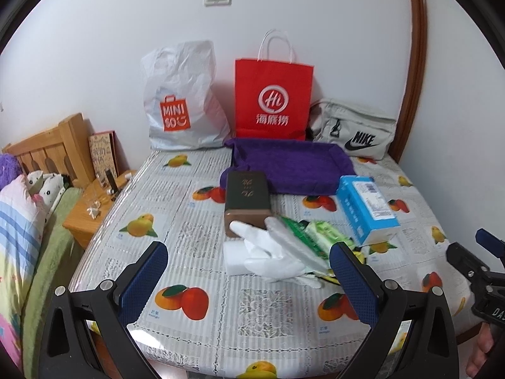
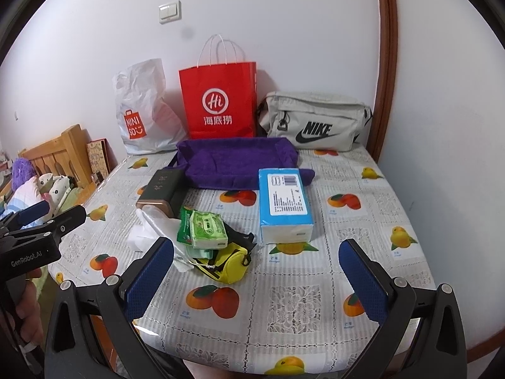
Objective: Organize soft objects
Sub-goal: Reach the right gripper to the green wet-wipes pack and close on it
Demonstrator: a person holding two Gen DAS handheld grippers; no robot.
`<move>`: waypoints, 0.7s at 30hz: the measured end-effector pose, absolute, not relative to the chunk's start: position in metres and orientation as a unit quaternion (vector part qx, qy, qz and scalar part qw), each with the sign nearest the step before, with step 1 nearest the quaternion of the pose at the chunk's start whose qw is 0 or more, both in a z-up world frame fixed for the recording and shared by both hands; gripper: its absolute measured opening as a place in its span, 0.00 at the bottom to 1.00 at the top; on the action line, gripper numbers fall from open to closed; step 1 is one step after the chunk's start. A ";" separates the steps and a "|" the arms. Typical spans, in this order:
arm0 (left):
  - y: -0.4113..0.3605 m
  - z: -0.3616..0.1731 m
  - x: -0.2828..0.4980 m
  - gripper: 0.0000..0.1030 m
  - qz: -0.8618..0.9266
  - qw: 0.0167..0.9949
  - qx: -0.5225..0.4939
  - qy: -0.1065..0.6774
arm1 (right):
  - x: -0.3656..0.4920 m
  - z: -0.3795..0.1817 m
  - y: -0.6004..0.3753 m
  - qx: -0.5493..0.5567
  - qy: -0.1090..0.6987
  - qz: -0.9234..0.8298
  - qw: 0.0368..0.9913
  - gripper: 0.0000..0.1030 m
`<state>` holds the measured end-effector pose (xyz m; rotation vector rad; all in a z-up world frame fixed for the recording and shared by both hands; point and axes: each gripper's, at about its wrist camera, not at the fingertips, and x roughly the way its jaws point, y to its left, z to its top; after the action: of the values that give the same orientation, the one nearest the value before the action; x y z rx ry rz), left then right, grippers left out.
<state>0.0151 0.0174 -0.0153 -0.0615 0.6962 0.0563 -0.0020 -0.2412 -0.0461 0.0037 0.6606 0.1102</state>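
A purple cloth tray [image 1: 292,165] [image 2: 235,161] lies at the back of the table. In front of it are a dark box [image 1: 247,200] [image 2: 162,191], a blue tissue pack [image 1: 366,208] [image 2: 284,203], white gloves [image 1: 271,252] [image 2: 150,227], green tissue packets [image 1: 318,237] [image 2: 206,229] and a yellow pouch [image 2: 228,263]. My left gripper [image 1: 249,274] is open near the front edge, just short of the gloves. My right gripper [image 2: 257,271] is open too, with the pouch close to its left finger. Neither holds anything.
Against the wall stand a white Miniso bag [image 1: 181,98] [image 2: 143,110], a red paper bag [image 1: 273,96] [image 2: 219,99] and a grey Nike bag [image 1: 353,129] [image 2: 315,121]. A wooden nightstand [image 1: 94,205] and a bed [image 1: 34,221] lie left. The fruit-print tablecloth [image 2: 293,303] is bare at the front.
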 end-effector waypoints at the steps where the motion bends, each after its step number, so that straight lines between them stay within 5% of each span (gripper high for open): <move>1: 0.020 -0.020 0.019 1.00 0.030 0.938 -0.030 0.345 | 0.001 -0.050 -0.241 0.003 0.327 0.056 0.943 1.00; 12: 0.048 -0.074 0.055 1.00 0.050 0.919 -0.047 0.388 | 0.058 -0.100 -0.217 0.006 0.373 0.117 0.920 0.97; 21: 0.064 -0.108 0.072 1.00 0.044 0.907 -0.068 0.414 | 0.104 -0.128 -0.189 0.002 0.398 0.160 0.903 0.86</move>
<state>0.0720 0.0644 -0.1082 -0.1403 0.8550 0.0900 0.1042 -0.1888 -0.1280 0.0050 0.8238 0.3314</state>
